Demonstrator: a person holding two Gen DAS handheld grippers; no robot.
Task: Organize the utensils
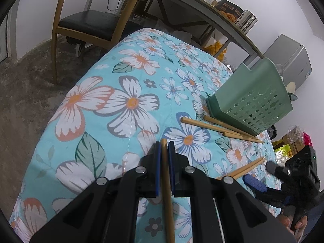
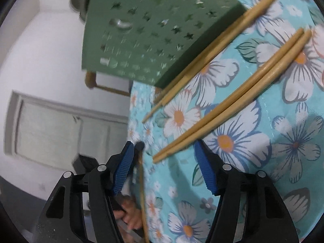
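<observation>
The left tool (image 1: 164, 147) is clamped on a single wooden chopstick (image 1: 166, 182), its blue pads pressed against either side of the stick. That chopstick runs lengthwise along the tool's own line, its blunt end poking out just past the fingertips toward the far side of the floral cloth (image 1: 125, 101) that covers the tabletop, and the rest of it trailing back under the camera. Beyond it, a green holder (image 1: 255, 101) with star-shaped holes stands on the cloth, tilted in this view. Three loose chopsticks (image 1: 220, 128) lie just in front of the holder's base, nearly parallel, long axes slanting from upper left to lower right, tapered tips toward the right edge of the cloth. A pair of chopsticks (image 1: 243, 169) lies nearer, side by side, angled up to the right. In the right wrist view, the right tool (image 2: 165, 154) has its jaws apart with nothing pressed between the pads; the tapered tips of that pair (image 2: 232, 99) reach into the gap between its fingers, the sticks touching each other and running diagonally up to the right across the cloth (image 2: 253, 162). The other sticks (image 2: 202, 60) lie along the holder (image 2: 151, 30) base, on the same diagonal. A hand (image 2: 129, 212) shows low in that view, holding the left tool's grip.
</observation>
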